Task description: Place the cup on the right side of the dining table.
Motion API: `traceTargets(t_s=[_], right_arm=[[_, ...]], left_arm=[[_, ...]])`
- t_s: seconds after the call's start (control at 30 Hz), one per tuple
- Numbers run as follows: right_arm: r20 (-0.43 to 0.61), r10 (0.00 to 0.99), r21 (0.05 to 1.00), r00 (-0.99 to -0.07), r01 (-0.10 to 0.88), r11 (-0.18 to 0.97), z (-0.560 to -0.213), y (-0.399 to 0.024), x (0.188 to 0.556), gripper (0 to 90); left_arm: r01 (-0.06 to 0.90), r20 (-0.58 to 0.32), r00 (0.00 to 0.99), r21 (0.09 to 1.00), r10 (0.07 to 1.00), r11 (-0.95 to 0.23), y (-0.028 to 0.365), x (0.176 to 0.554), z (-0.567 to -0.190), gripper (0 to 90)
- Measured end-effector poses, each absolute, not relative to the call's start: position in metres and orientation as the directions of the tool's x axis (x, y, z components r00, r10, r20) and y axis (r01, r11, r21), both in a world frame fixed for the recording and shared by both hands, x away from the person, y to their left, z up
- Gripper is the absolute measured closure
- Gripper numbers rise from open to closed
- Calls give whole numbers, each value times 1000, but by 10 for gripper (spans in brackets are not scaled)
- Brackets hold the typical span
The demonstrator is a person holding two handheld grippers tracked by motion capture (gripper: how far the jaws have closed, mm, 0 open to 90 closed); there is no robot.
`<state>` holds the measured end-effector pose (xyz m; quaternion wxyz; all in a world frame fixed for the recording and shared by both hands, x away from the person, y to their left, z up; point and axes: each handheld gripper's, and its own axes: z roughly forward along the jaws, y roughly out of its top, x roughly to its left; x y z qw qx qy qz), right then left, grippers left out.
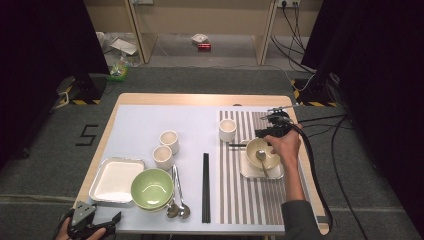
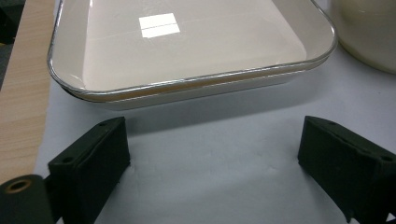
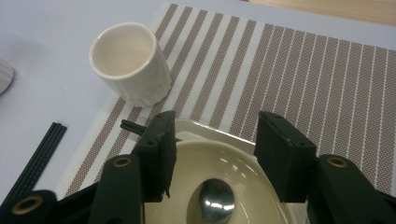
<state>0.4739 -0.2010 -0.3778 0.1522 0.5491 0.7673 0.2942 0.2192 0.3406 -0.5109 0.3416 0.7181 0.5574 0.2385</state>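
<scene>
Place setting on the striped mat, seen at the point of release. The right tongs [image 1: 270,133] stand half open above the far rim of the cream bowl [image 1: 263,153], with nothing between the pads — in the right gripper view the jaws straddle the bowl's rim without touching it. The bowl sits on a small square plate [image 1: 245,170] on the striped mat [image 1: 235,200], at the right of the worktop [image 1: 135,125]; a spoon [image 1: 261,156] lies inside it, handle pointing toward the person. A white cup [image 1: 227,130] stands upright on the mat's far left corner, near the bowl but apart from it.

The left tongs [image 1: 107,222] rest at the near left edge of the worktop, jaws wide and empty, just short of the white tray [image 2: 187,56].

Judged step: bowl and spoon are set down, and the right hand is clearing the setting. The likely next move is a reach for the black chopsticks [image 1: 205,187], which lie just left of the mat — thin and low, they call for a flat approach, nearly closed jaws and a grip near their middle. The green bowl [image 1: 152,188], two spoons [image 1: 179,200] and two cups [image 1: 166,149] wait at the left.
</scene>
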Motion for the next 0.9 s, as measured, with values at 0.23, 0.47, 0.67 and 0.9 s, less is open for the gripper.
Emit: traceTargets(t_s=[0.23, 0.47, 0.67, 0.9], right_arm=[[107, 937, 623, -333, 757, 197, -378, -214, 465, 444], [127, 939, 627, -319, 759, 173, -379, -225, 458, 416], [131, 941, 634, -312, 756, 162, -379, -234, 452, 403], [143, 939, 641, -311, 753, 152, -380, -245, 442, 400]], left_arm=[[638, -39, 265, 756, 964, -145, 341, 219, -511, 76], [638, -38, 264, 756, 964, -145, 341, 219, -511, 76], [638, -39, 264, 757, 964, -144, 341, 219, -511, 76], [638, -39, 263, 757, 964, -144, 341, 219, -511, 76]])
